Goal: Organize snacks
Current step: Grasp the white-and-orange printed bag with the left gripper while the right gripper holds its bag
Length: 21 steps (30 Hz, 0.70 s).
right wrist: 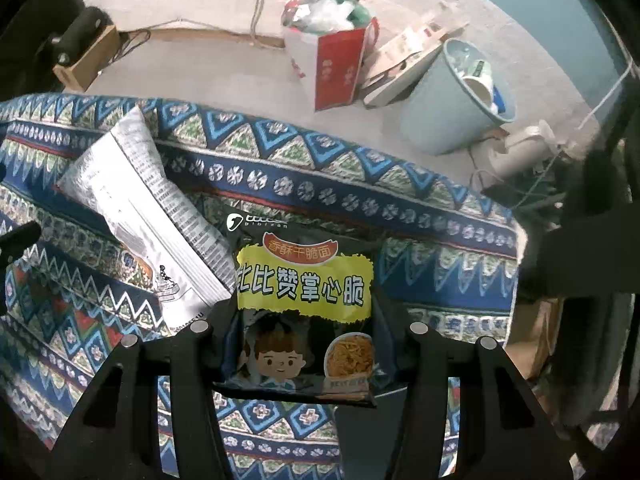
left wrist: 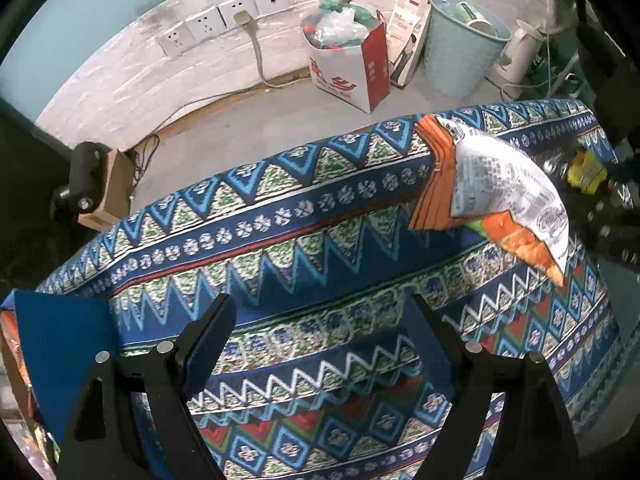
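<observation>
A table with a blue patterned cloth (left wrist: 320,248) fills both views. A silver and orange snack bag (left wrist: 508,196) lies at the cloth's far right in the left wrist view; in the right wrist view it (right wrist: 152,216) lies at the left. My left gripper (left wrist: 324,320) is open and empty above the cloth, well left of that bag. My right gripper (right wrist: 302,320) holds a black snack bag with a yellow label (right wrist: 304,304) between its fingers, right beside the silver bag. A yellow packet (left wrist: 586,170) shows at the far right of the left wrist view.
On the floor behind the table stand a red and white paper bag full of wrappers (left wrist: 352,60), a light blue bin (left wrist: 460,48) and a white appliance (left wrist: 520,52). A wall with sockets (left wrist: 224,20) is at the back. A cardboard box (left wrist: 108,188) sits left.
</observation>
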Available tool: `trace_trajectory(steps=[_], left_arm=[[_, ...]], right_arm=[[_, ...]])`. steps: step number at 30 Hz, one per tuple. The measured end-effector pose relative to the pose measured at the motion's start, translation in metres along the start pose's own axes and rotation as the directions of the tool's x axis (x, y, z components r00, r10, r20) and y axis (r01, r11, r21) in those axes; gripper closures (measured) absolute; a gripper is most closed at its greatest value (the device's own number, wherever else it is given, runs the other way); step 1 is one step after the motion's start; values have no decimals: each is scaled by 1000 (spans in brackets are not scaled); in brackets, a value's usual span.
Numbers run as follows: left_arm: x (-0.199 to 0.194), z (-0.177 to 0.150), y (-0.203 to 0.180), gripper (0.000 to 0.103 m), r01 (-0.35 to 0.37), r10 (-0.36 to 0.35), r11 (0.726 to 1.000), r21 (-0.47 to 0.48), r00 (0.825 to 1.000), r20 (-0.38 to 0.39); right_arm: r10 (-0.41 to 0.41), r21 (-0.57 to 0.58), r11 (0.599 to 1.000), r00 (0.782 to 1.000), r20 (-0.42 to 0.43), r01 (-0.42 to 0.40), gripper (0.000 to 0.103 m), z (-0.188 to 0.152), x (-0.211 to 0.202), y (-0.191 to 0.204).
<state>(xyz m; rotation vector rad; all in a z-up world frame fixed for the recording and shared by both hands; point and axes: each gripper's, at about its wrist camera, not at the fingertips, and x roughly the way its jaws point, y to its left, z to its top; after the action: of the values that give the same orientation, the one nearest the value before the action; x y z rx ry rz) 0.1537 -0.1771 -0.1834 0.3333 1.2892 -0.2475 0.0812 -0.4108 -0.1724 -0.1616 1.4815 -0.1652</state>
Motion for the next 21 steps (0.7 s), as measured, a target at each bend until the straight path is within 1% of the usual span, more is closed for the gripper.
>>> trace_trajectory(steps=[3,7,11,15,18,21], left_arm=[[-1,1,-3,16,15,-15,1000,-10,1000,-1],[-3,0,-2,16,46,-47,998,-45,999,-7],[-10,-5,5,16,82,-83,992,-97,997,-8],[-15,-7,8,16,107,-108,986,-129,994,-1],[-17,-6,4,16,120,-120,985,-127,993,9],[-20,-4,-8,16,132,-131,985,-108,991,18]], right_arm=[[10,-28,1000,1000,-11,-10,51,-4,1,7],[46,-48,998,999,-17,-47,51,-13,-2,21],[120,-48,991,992,-31,-122,51,-23,-6,37],[177,-63,982,984,-37,-179,51,-29,-7,50],[157,-65,985,987,-33,-159,51,-31,-10,52],[142,-45,989,989,-34,-143,51,-35,-10,46]])
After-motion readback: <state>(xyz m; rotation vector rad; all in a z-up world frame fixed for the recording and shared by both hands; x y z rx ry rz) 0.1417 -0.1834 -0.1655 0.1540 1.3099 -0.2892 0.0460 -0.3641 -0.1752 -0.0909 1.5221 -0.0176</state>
